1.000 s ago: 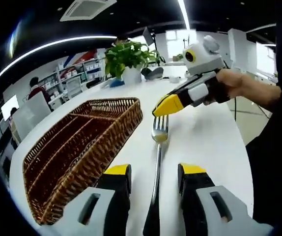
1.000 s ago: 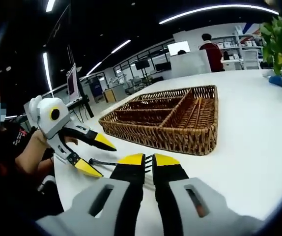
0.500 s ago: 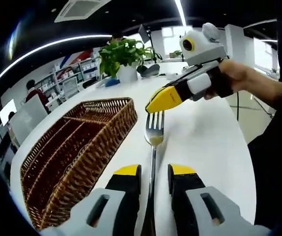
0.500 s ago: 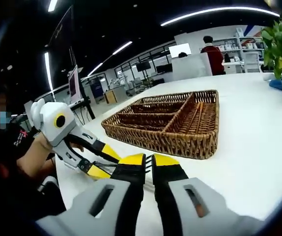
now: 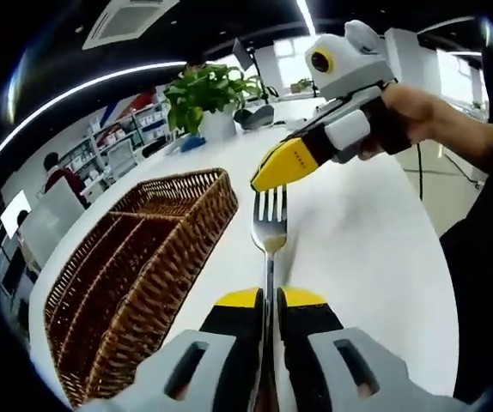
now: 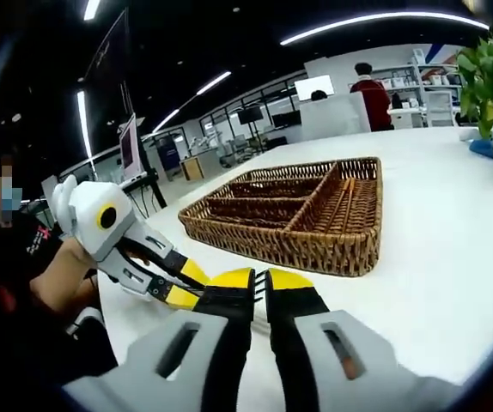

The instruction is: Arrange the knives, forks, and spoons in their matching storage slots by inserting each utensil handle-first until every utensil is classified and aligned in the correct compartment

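At lower centre of the left gripper view, the left gripper (image 5: 269, 300) clamps the fork (image 5: 269, 225), tines toward the closed right gripper (image 5: 279, 165); basket (image 5: 135, 275) apparently left.

We find the left gripper view low over the white table (image 5: 367, 232), facing along the fork (image 5: 269, 230) toward the potted plant (image 5: 205, 94). The right gripper view looks crosswise. Both share the wicker tray (image 6: 298, 215) and table.
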{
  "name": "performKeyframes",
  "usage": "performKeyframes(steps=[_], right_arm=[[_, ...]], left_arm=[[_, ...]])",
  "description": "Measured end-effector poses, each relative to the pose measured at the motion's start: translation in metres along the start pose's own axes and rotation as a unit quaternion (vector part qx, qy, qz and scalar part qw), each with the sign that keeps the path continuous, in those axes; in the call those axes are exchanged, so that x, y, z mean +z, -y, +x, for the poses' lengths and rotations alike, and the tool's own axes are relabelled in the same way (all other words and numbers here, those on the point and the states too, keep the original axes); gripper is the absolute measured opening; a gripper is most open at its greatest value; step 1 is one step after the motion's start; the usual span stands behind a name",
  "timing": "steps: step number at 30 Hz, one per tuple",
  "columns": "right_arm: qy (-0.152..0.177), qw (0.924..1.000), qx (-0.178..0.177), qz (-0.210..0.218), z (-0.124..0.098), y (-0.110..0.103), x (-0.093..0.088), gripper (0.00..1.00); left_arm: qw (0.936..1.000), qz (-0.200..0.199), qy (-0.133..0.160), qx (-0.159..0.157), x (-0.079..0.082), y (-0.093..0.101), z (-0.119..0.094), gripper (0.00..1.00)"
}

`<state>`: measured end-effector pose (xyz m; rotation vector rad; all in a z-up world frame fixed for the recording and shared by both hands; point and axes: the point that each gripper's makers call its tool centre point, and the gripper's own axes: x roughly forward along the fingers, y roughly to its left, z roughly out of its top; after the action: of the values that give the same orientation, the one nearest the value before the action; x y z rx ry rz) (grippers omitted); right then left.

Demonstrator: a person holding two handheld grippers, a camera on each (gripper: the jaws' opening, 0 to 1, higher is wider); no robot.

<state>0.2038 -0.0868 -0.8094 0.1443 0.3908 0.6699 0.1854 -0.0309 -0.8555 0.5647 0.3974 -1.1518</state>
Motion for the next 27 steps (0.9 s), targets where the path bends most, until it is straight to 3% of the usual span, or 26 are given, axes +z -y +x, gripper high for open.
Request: performKeyframes(steps=[5,15,20,22,27], right_arm=[[-0.003,1.0000,-0.001,0.003,-0.001,0.000,0.000,0.04],[-0.007,0.9999,0.004,-0.008,-0.001,-0.003,0.001,0.04],[-0.004,0.9999,0.006,-0.014,0.000,-0.008,0.006,0.05],[-0.002,0.9998,0.006,-0.021,0.000,-0.011,0.009,0.06],[0.005,0.9995,0.005,-0.030,-0.001,-0.013,0.015,0.13]], left_arm=[[0.9995,0.028,-0.008,0.008,0.000,-0.001,0.000,0.03],[0.9990,0.039,-0.021,0.007,0.001,-0.003,-0.005,0.03],[0.9991,0.034,-0.027,-0.001,0.003,-0.005,-0.012,0.03],[0.9993,0.006,-0.030,-0.020,0.001,-0.002,-0.015,0.03],[0.9986,-0.007,-0.038,-0.035,0.001,-0.003,-0.022,0.03]])
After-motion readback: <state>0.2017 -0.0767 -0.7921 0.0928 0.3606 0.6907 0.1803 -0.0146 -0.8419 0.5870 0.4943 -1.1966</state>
